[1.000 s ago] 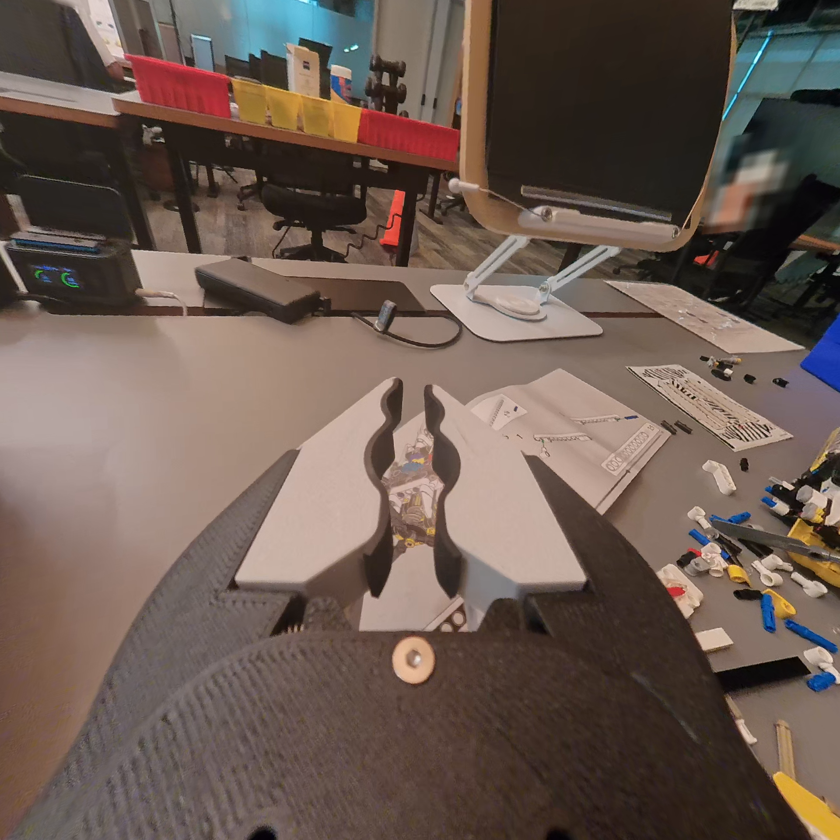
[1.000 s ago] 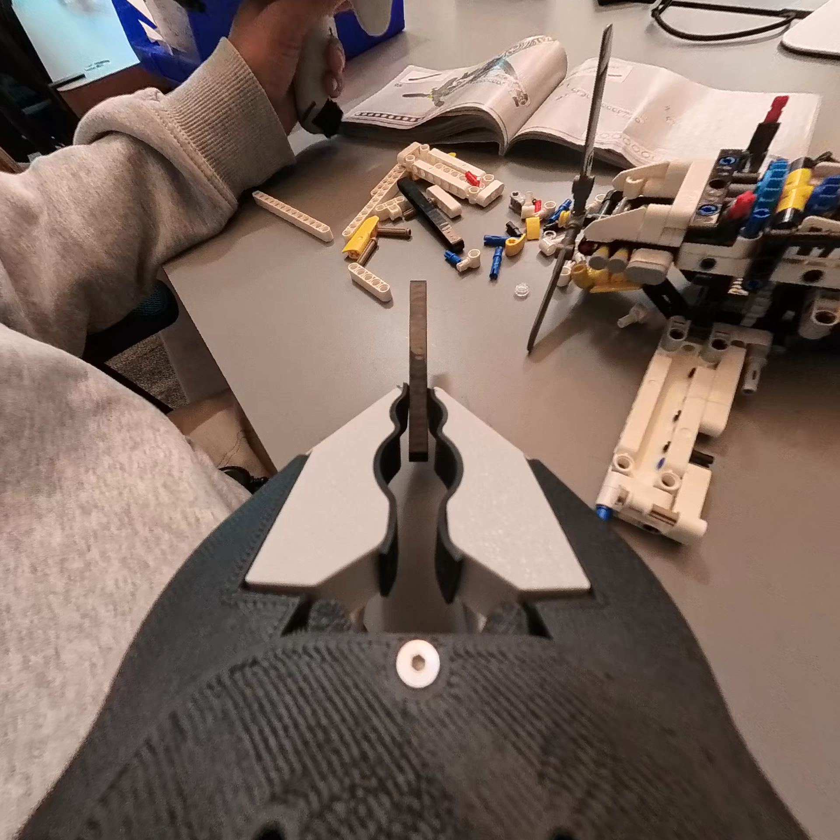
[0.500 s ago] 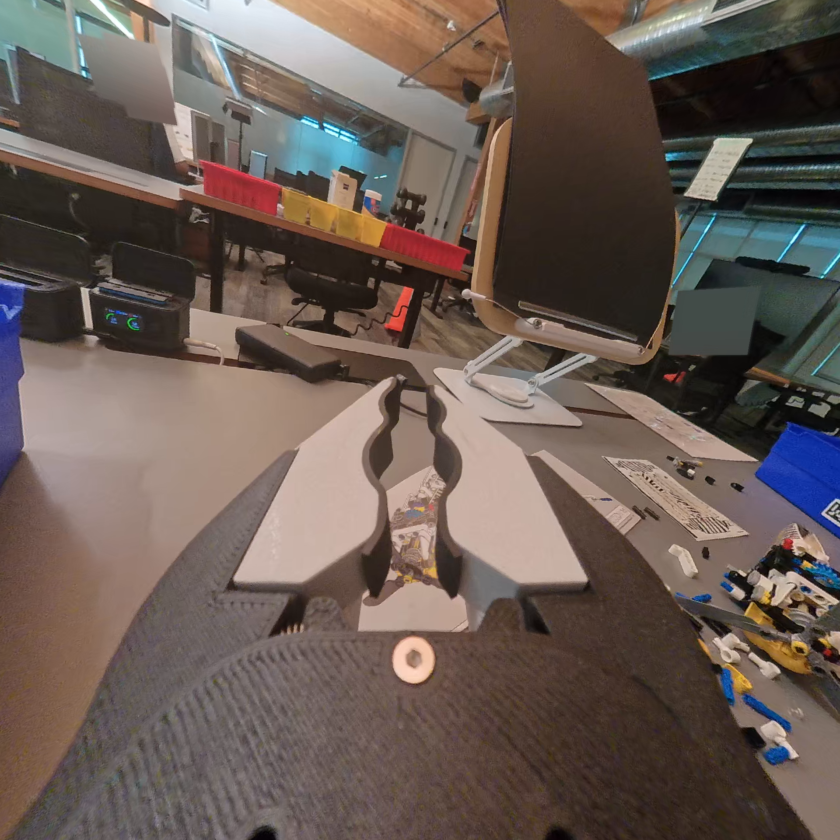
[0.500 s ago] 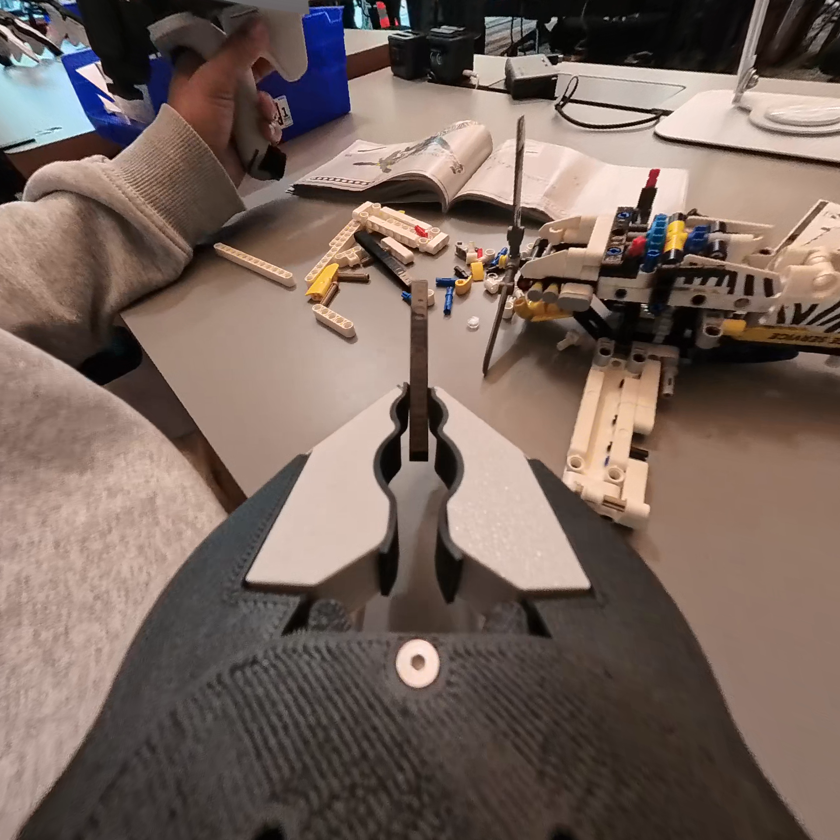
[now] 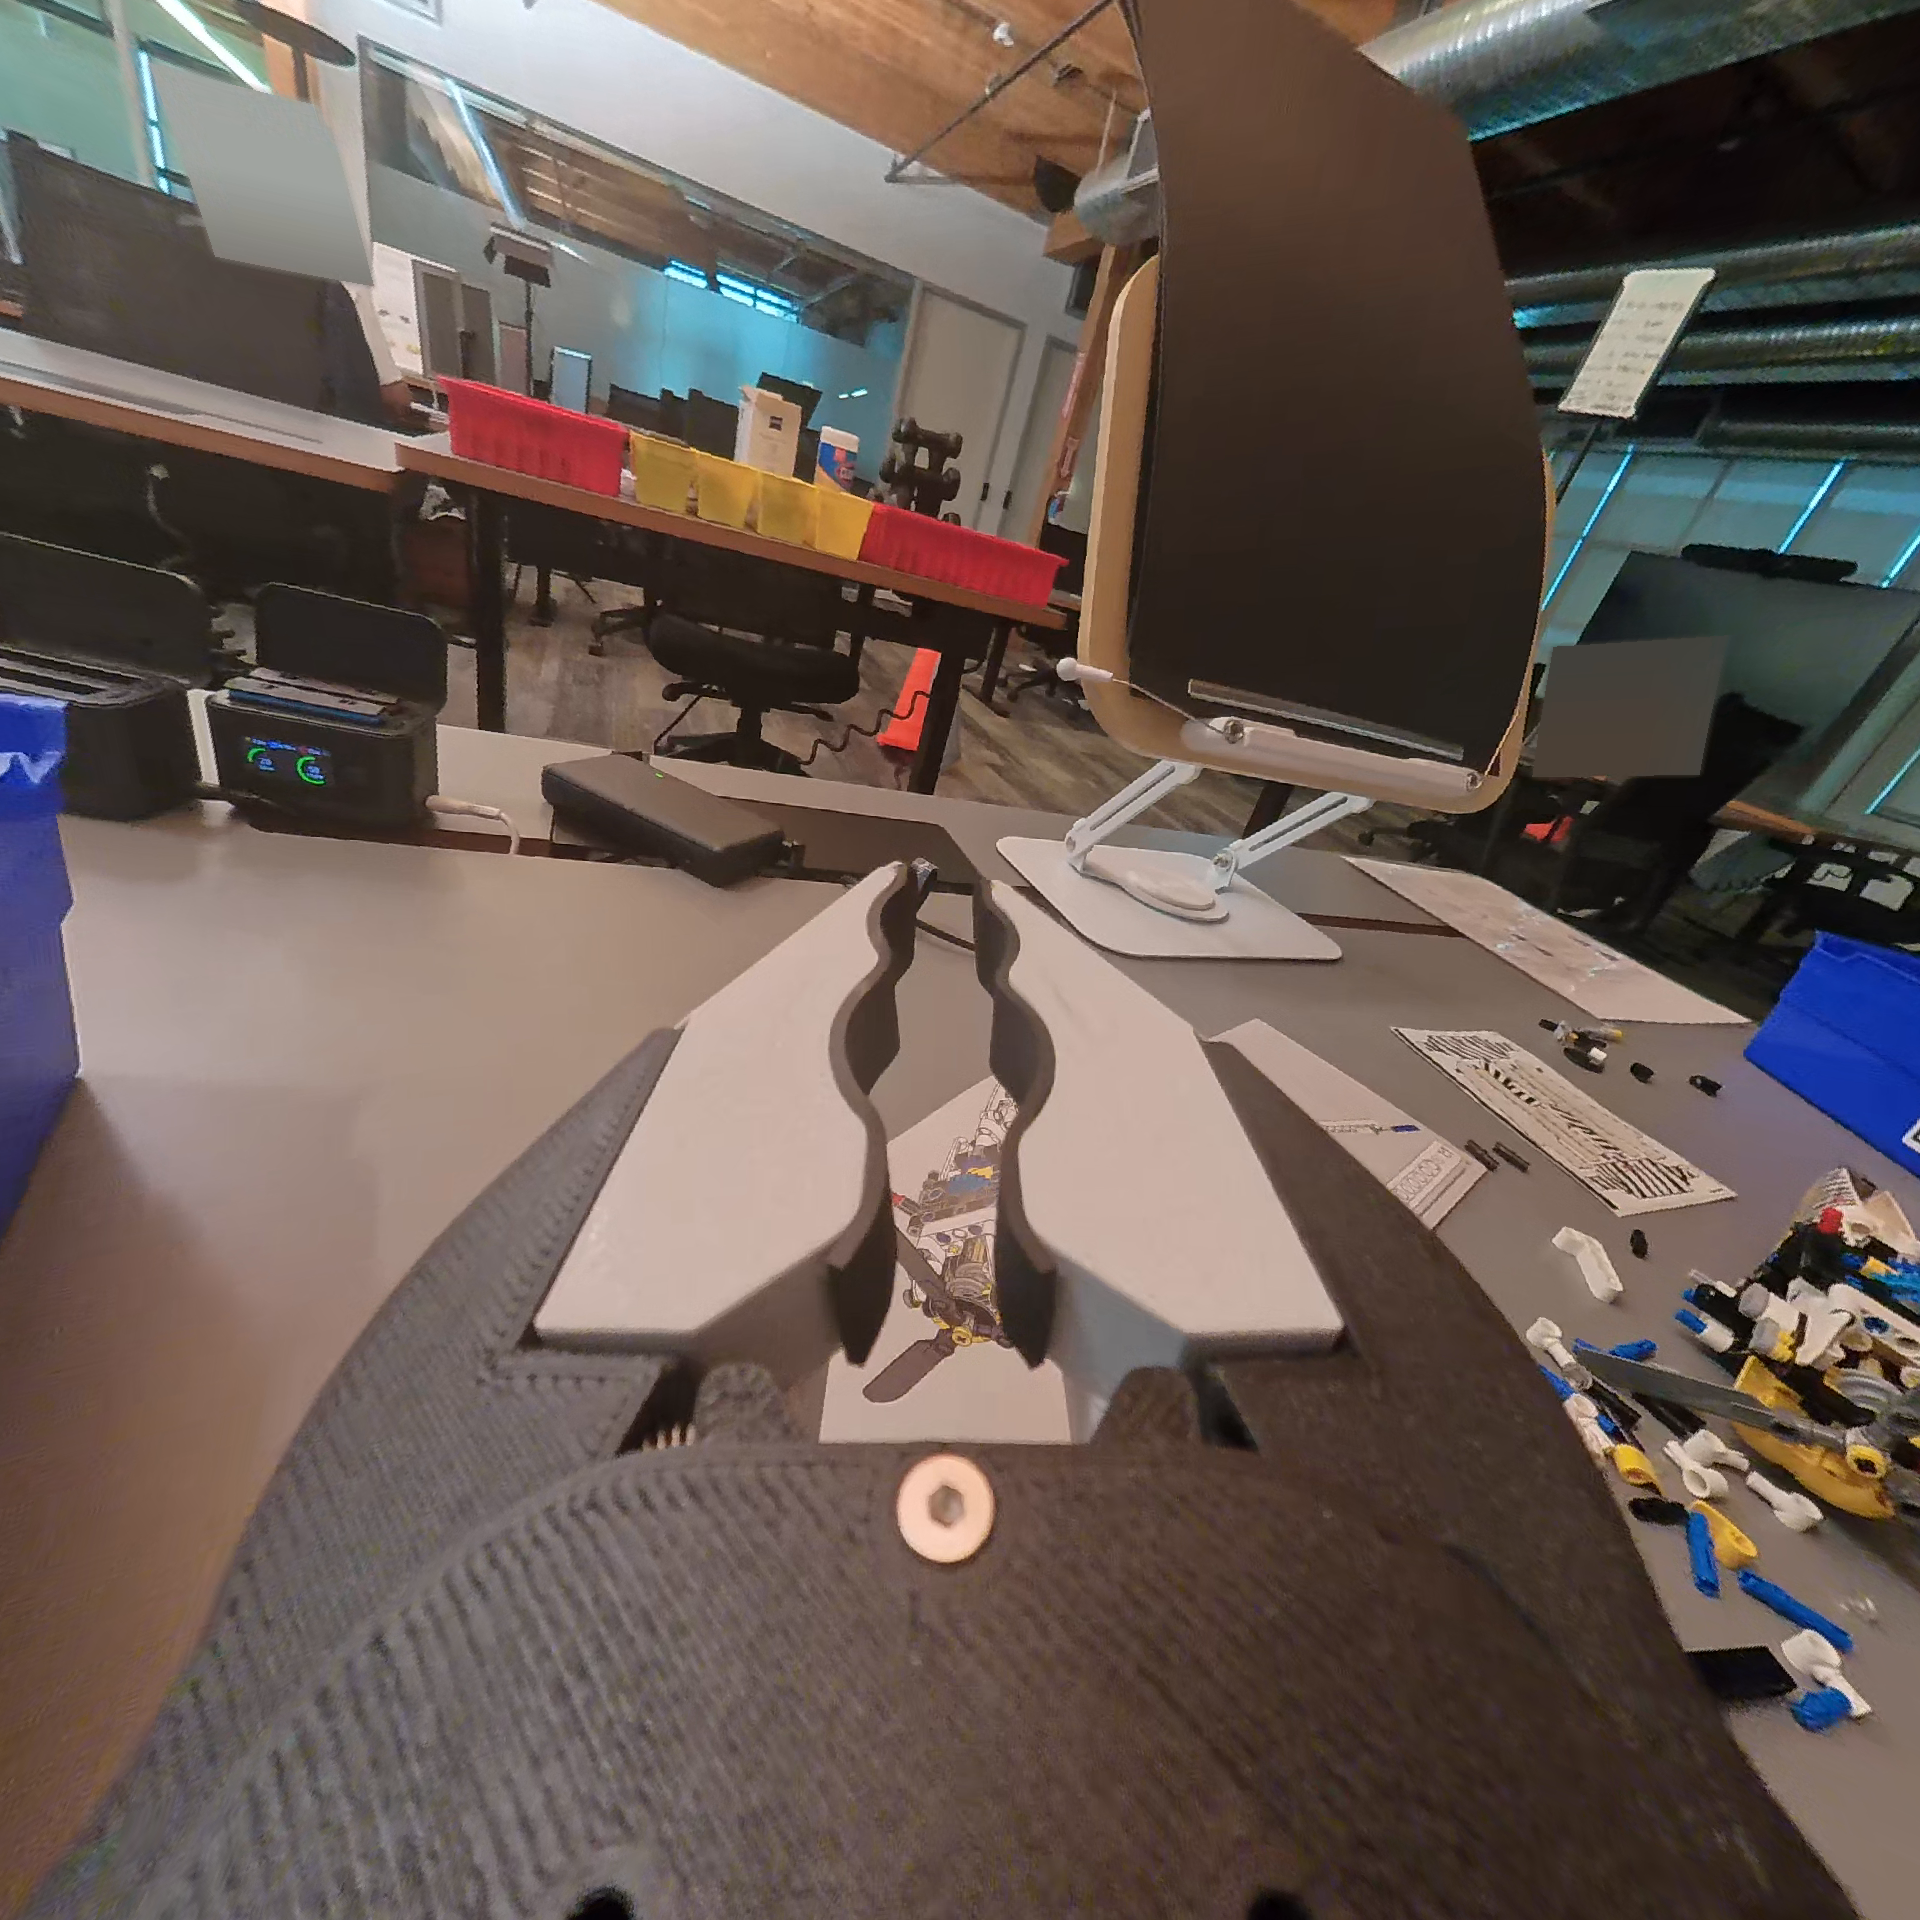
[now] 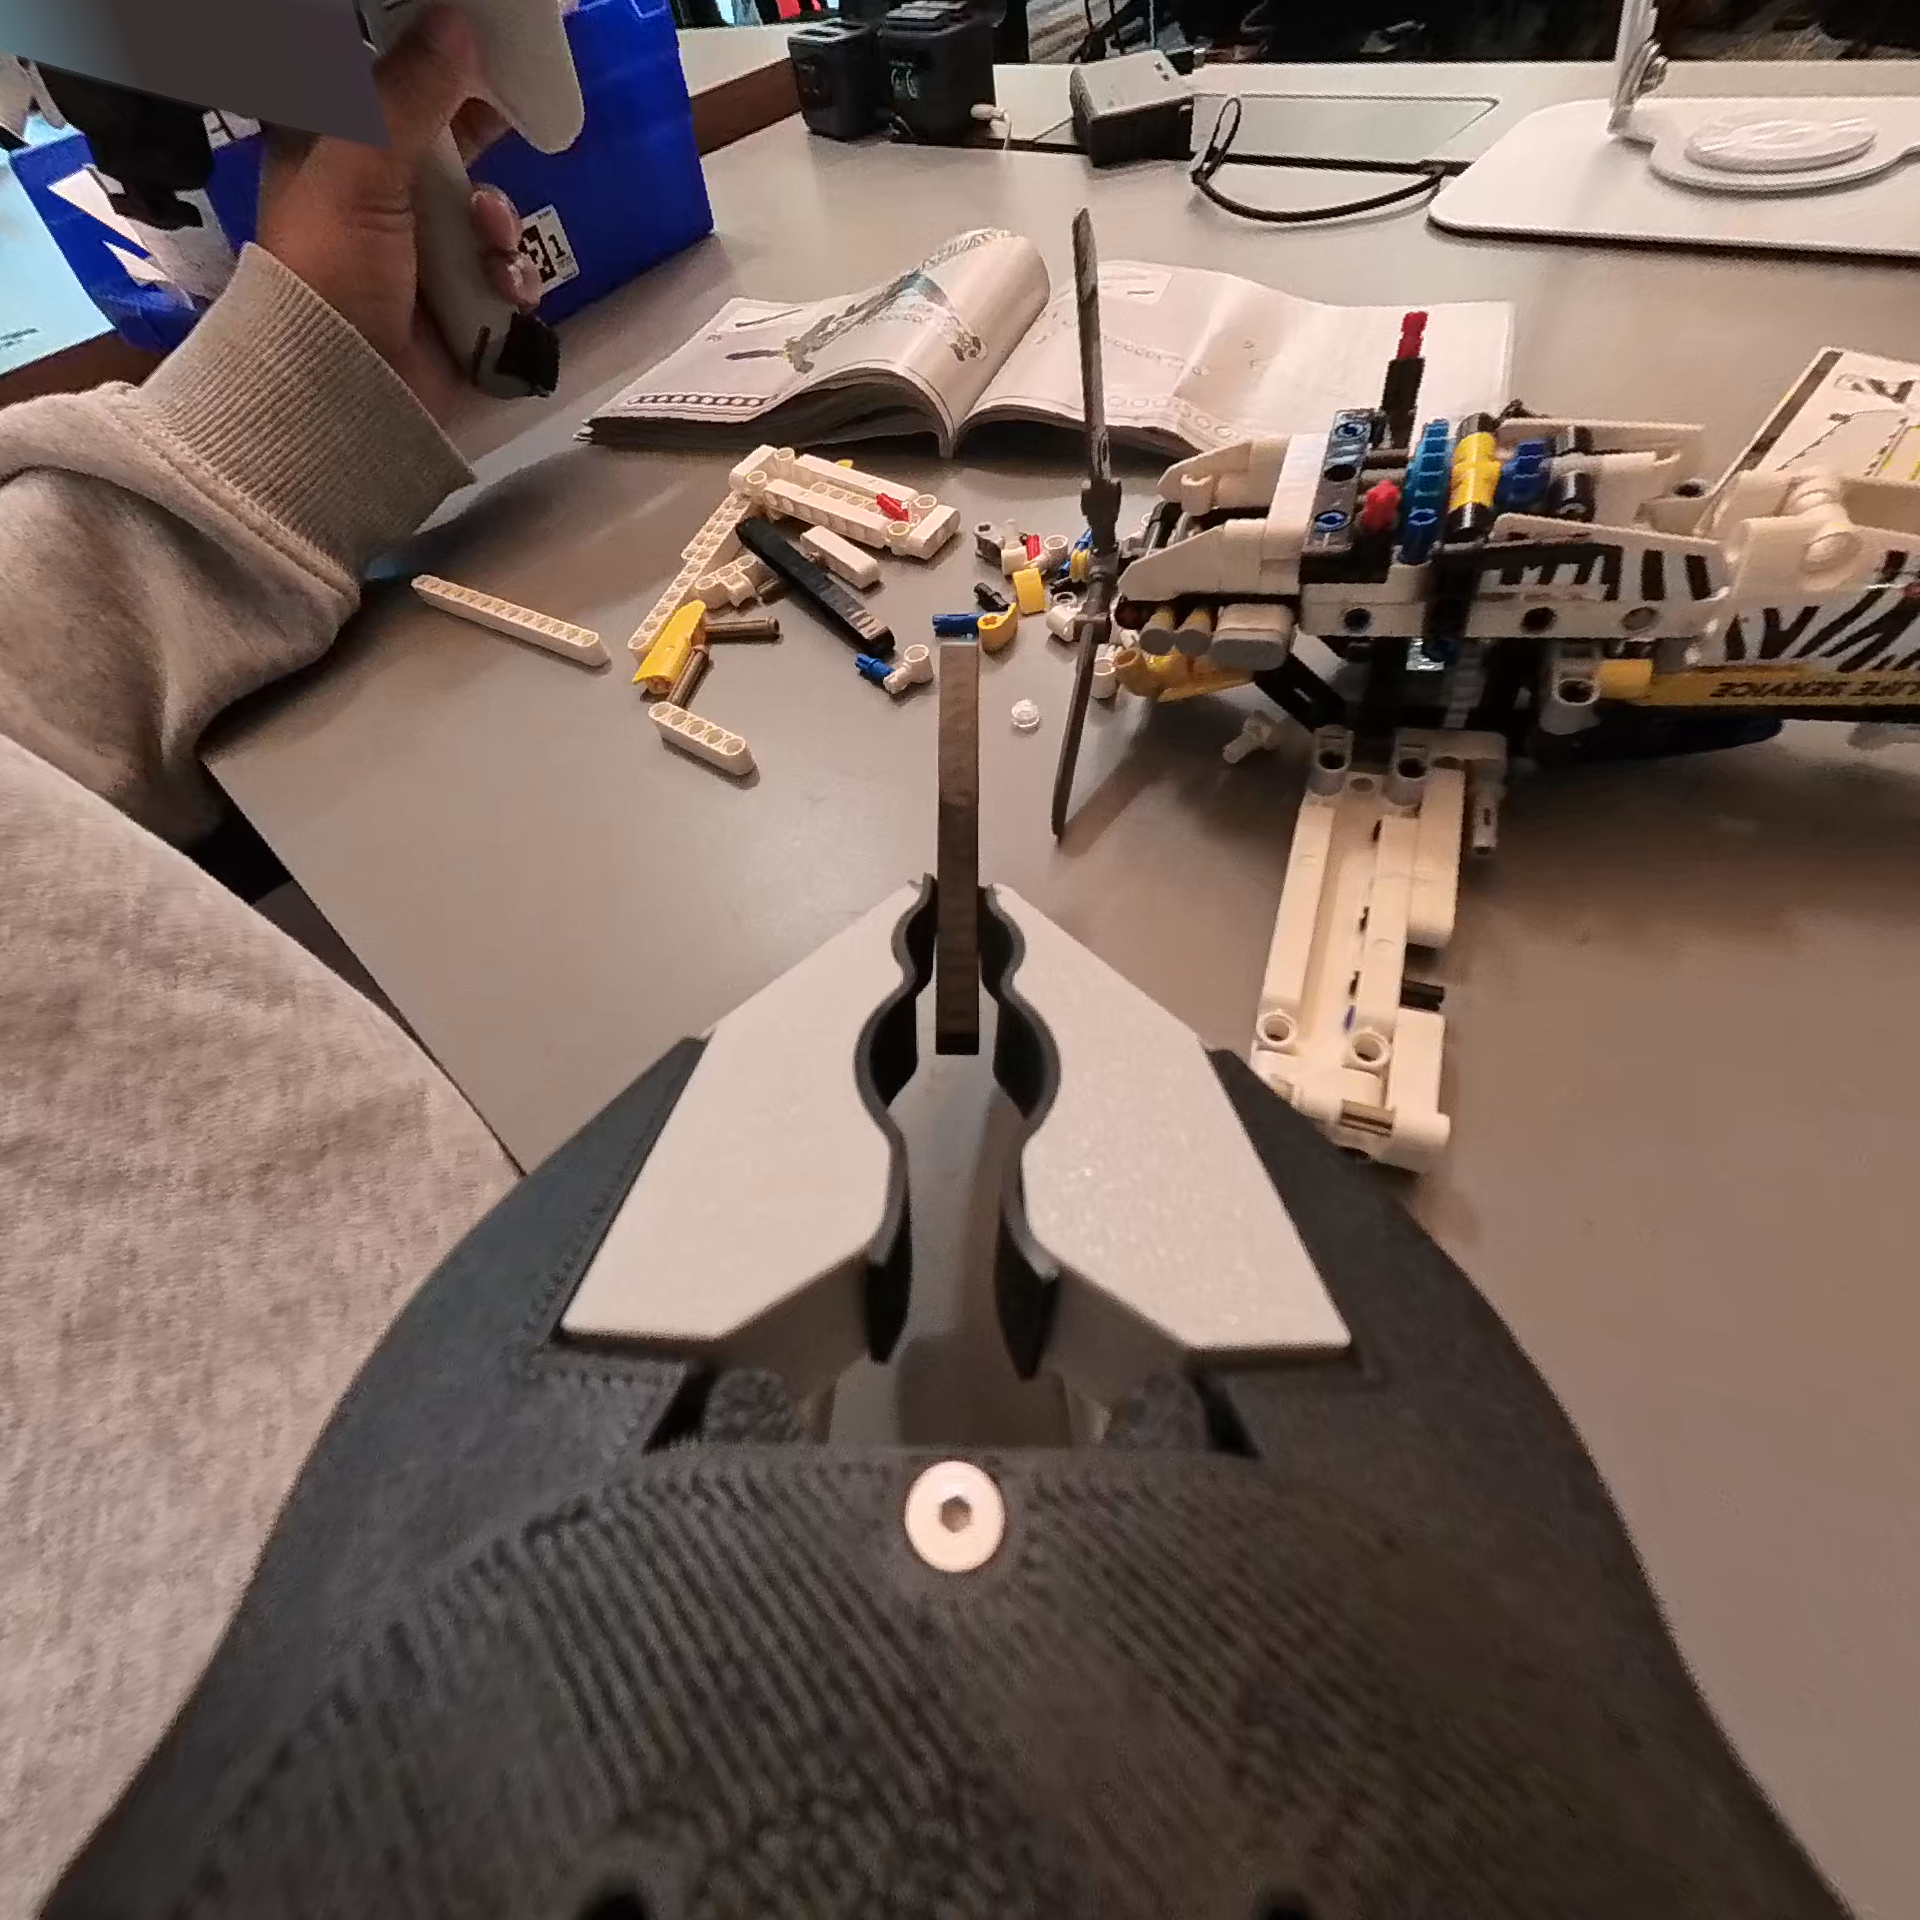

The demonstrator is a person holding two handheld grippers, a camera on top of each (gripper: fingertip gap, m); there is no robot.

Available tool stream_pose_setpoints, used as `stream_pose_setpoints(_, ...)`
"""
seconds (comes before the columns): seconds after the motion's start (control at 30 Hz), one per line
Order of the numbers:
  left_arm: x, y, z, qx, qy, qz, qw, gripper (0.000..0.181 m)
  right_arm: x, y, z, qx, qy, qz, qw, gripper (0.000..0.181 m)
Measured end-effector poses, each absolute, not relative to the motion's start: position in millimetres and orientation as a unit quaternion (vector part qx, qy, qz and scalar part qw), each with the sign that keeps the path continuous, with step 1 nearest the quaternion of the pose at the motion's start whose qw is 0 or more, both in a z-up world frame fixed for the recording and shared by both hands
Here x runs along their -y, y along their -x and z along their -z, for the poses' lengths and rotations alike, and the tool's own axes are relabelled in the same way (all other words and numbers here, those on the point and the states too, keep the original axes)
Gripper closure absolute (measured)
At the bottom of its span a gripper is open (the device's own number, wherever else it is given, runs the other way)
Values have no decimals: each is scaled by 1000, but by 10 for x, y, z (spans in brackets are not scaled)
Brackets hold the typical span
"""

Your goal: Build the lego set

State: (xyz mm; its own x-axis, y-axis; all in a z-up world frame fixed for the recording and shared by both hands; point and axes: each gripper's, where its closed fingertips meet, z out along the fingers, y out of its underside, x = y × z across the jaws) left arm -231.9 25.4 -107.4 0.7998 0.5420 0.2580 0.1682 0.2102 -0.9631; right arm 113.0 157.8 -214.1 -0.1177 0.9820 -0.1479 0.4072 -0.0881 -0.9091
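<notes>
Lego plane, half built in white, black and yellow with striped stickers, lies on the grey table ahead and to the right of my right gripper. My right gripper is clamped on a thin black strip that stands upright between its fingertips, just as it did a second ago. Since then my view has tipped up, so more of the plane's body and the loose pieces by the open instruction booklet show. My left gripper has its fingers slightly apart and holds nothing. It has lifted and tilted back over the booklet page, and the tablet stand and a blue bin now show.
</notes>
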Motion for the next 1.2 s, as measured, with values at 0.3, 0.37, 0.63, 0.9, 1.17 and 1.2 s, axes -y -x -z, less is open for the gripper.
stream_pose_setpoints(0.3,-274,2298,1086,287,618,-124,722,173,-1568,-1131,2141,598,581,-452,317,175)
stream_pose_setpoints(0.37,-278,2297,1092,287,618,-123,721,173,-1565,-1131,2142,599,580,-452,317,175)
stream_pose_setpoints(0.63,-283,2294,1098,287,620,-123,720,173,-1552,-1133,2147,603,577,-451,316,175)
stream_pose_setpoints(0.9,-292,2292,1109,286,623,-123,718,173,-1548,-1134,2148,604,576,-450,317,175)
stream_pose_setpoints(1.17,-300,2291,1119,286,625,-123,716,173,-1543,-1135,2147,605,574,-450,318,175)
stream_pose_setpoints(1.2,-301,2290,1119,285,625,-123,716,174,-1544,-1135,2147,606,574,-450,318,175)
